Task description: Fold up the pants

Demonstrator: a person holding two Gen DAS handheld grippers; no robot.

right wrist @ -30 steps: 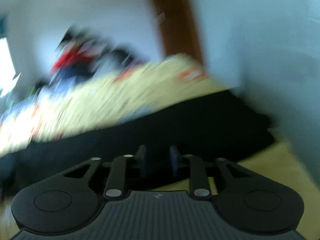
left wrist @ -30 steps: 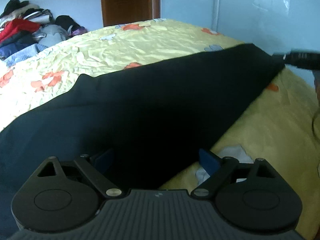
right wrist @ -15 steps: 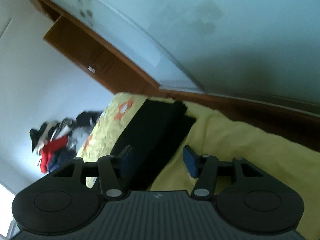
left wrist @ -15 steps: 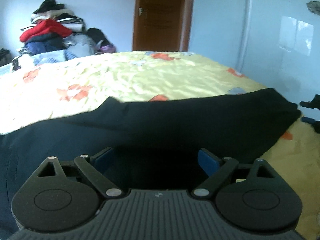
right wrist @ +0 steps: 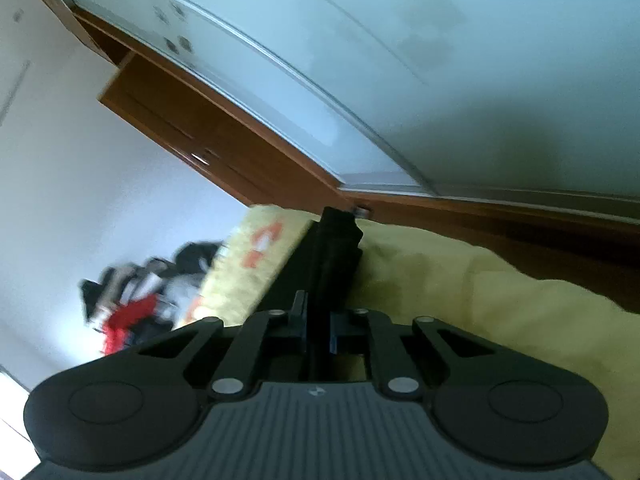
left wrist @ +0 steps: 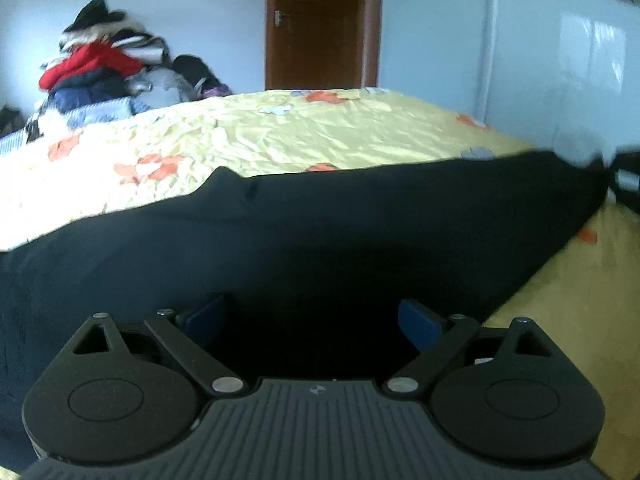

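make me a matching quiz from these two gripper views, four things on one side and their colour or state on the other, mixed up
Things:
1. left gripper
2. right gripper
3. bedsheet
4. door

Colour or state:
A. brown wood, shut
B. fingers closed on the black pants
C. yellow with orange flowers
D. fingers spread wide, over the pants

Pairs: 1-D, 2-B, 3-C, 4-A
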